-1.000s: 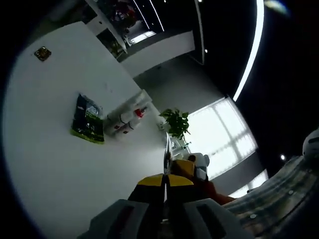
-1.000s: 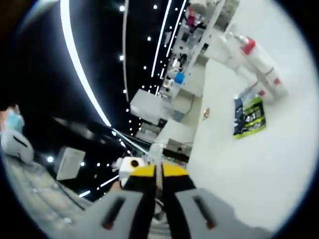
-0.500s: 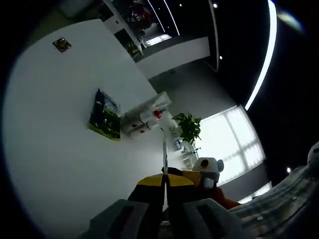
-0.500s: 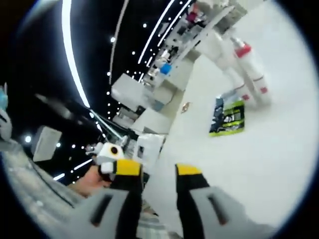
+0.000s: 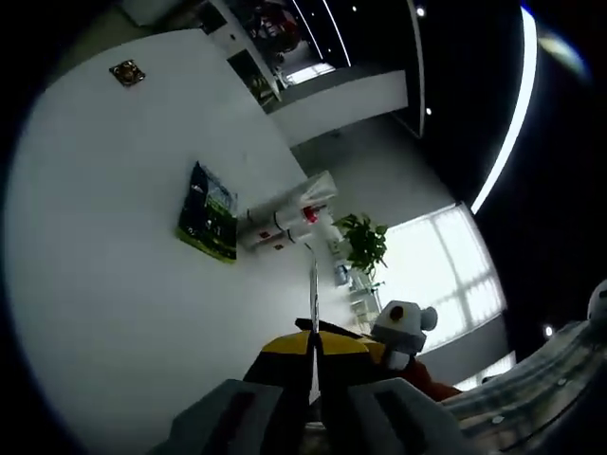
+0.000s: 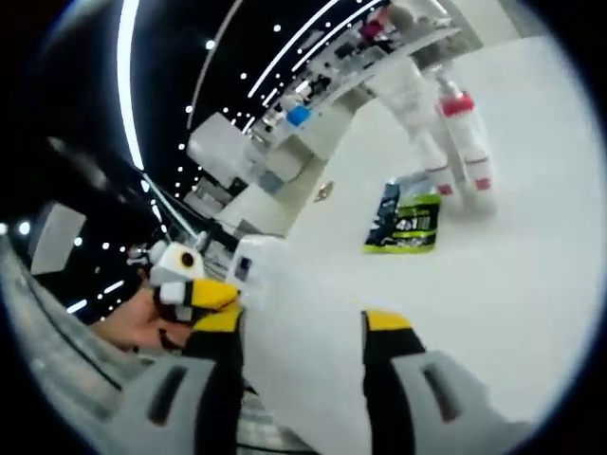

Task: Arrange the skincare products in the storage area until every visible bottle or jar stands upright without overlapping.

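Two white bottles point(image 6: 460, 142) with red caps and red bands sit close together at the far side of the white table point(image 6: 493, 303), beside a white box. In the left gripper view the bottles point(image 5: 289, 216) appear small past a green and black packet point(image 5: 210, 212); the same packet point(image 6: 402, 222) lies in front of them in the right gripper view. My left gripper point(image 5: 314, 345) is shut with nothing between its yellow tips, well short of the bottles. My right gripper point(image 6: 303, 322) is open and empty over the near table edge. The left gripper point(image 6: 186, 281) shows at the left, held by a hand.
A small brown square object point(image 5: 126, 72) lies on the table far from the bottles, seen too as a speck point(image 6: 325, 191). A potted plant point(image 5: 365, 243) stands past the table by a bright window. Shelves with goods point(image 6: 313, 90) line the room behind.
My right gripper has gone from shut to open. Both views have swung, bringing the packet and bottles nearer the middle. The products have not moved on the table.
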The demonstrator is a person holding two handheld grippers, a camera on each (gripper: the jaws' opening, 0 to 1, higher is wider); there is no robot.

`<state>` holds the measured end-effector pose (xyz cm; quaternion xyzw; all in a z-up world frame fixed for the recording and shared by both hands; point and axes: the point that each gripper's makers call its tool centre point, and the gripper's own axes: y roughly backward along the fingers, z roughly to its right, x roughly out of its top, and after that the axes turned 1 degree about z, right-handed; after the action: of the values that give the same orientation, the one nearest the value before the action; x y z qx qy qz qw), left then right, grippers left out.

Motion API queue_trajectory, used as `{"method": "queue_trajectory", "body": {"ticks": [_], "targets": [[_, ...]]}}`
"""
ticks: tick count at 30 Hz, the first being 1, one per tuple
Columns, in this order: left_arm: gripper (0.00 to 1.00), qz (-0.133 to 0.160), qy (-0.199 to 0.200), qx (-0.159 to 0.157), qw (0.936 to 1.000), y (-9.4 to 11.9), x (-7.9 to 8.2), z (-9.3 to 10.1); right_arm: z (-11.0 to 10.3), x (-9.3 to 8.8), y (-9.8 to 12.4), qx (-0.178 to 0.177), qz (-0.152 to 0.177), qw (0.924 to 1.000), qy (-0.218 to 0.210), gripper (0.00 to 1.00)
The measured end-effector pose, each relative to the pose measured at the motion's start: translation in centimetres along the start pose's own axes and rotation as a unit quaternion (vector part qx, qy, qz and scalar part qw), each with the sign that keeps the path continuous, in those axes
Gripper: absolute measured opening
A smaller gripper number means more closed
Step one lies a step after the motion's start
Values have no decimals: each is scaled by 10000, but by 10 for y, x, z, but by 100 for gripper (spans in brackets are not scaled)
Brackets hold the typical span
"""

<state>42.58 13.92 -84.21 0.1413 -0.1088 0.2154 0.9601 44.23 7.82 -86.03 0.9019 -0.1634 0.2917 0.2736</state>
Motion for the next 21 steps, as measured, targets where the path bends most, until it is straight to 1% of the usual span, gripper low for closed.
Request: {"method": "queue_trajectory", "body": {"ticks": [5, 12, 17, 21], "targets": [[1, 51, 63, 0, 10000, 1, -1, -2, 4, -3, -2, -126, -152, 9997, 139, 58], [1, 132, 94, 8, 9999, 5, -4, -1, 7, -6, -9, -239, -397, 9984, 337, 66], [1, 317, 195, 23, 9993, 9, 0, -6, 3, -6, -14, -238, -522, 9973, 454, 70], [1, 413, 247, 117, 9988, 9, 2, -14, 1, -11, -17, -224, -648, 9962, 537, 70]]}}
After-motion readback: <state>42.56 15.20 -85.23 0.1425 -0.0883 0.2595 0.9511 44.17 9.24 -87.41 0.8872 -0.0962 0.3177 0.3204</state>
